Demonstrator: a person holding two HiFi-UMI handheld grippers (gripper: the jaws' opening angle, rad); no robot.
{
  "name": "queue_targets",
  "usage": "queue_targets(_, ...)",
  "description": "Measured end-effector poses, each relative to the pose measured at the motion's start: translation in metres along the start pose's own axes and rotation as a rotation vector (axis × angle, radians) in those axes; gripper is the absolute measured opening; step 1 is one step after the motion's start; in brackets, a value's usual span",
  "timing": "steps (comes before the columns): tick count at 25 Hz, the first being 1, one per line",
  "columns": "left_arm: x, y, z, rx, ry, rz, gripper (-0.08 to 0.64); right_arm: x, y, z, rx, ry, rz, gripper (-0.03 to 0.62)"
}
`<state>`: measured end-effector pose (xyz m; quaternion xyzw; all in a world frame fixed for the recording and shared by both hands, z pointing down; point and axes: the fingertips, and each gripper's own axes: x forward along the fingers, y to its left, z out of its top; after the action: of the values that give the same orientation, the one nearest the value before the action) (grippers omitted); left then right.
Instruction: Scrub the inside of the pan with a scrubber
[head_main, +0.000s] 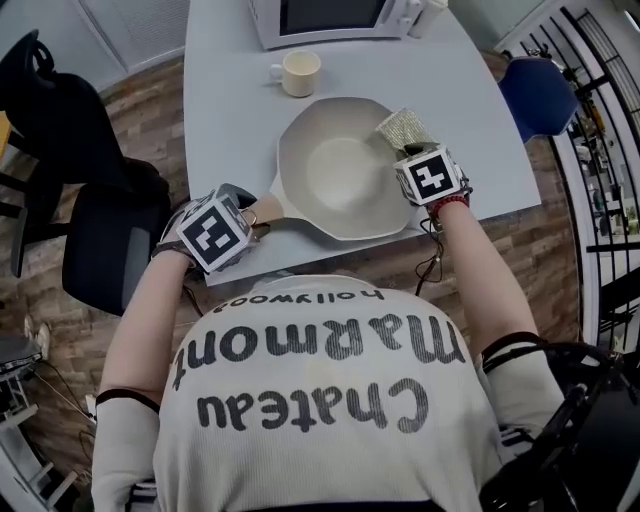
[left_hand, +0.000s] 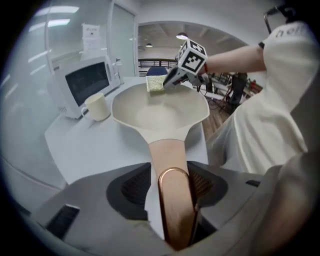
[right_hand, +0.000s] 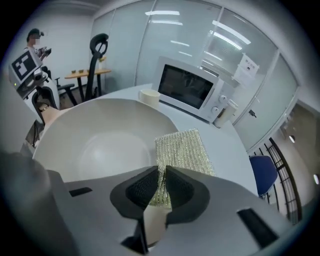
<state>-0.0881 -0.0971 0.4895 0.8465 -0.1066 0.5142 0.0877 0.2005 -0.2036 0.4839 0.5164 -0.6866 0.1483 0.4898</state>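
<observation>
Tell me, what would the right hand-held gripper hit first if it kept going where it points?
Probably the sloping inside wall of the pan, near its rim. The scrubber clamped in the right hand-held gripper would touch first, though depth is unclear.

The pan (head_main: 340, 170) fills the near middle of the counter (head_main: 220, 120); its bowl lies open from above, save at the far right rim, where the right gripper (head_main: 405, 152) holds the scrubber (head_main: 404, 127); the left gripper (head_main: 256, 217) takes the handle; a cup (head_main: 300, 72) and microwave (head_main: 330, 20) bar the far side; bare counter runs down the left side.
</observation>
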Motion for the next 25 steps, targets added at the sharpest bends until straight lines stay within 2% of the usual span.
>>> queue_targets(2, -0.006, 0.007, -0.003, 0.12, 0.048, 0.13, 0.264, -0.003, 0.004, 0.001, -0.003, -0.035, 0.019, 0.048)
queue_targets(3, -0.01, 0.01, -0.003, 0.15, 0.057, 0.173, 0.266, -0.005, 0.005, 0.002, -0.003, -0.052, 0.035, 0.048)
queue_targets(4, -0.015, 0.011, -0.002, 0.144, 0.047, 0.196, 0.267, -0.005, 0.005, 0.002, 0.008, -0.067, 0.054, 0.048)
queue_targets(6, -0.032, 0.014, 0.01, 0.044, -0.039, 0.212, 0.264, -0.007, 0.002, 0.001, 0.062, -0.099, 0.104, 0.048)
queue_targets(11, -0.099, 0.04, 0.054, -0.284, -0.454, 0.379, 0.256, -0.028, 0.004, 0.018, 0.284, -0.26, 0.304, 0.048)
queue_targets(13, -0.107, 0.031, 0.071, -0.368, -0.575, 0.358, 0.097, -0.04, 0.006, 0.023, 0.345, -0.318, 0.387, 0.048)
queue_targets(15, -0.098, 0.019, 0.087, -0.405, -0.63, 0.343, 0.092, -0.05, 0.006, 0.022, 0.388, -0.352, 0.46, 0.048)
queue_targets(17, -0.084, 0.014, 0.097, -0.434, -0.64, 0.404, 0.088, -0.06, 0.005, 0.016, 0.445, -0.378, 0.52, 0.048)
queue_targets(18, -0.08, 0.013, 0.1, -0.461, -0.649, 0.445, 0.064, -0.066, 0.002, 0.014, 0.481, -0.402, 0.539, 0.048)
queue_targets(20, -0.079, 0.012, 0.107, -0.55, -0.703, 0.486, 0.012, -0.08, -0.008, 0.014, 0.565, -0.47, 0.561, 0.048)
queue_targets(23, -0.081, -0.001, 0.121, -0.695, -0.823, 0.407, -0.001, -0.099, -0.019, 0.009, 0.665, -0.549, 0.597, 0.048)
queue_targets(25, -0.082, -0.012, 0.131, -0.748, -0.885, 0.36, -0.005, -0.105, -0.023, 0.0, 0.695, -0.566, 0.611, 0.048)
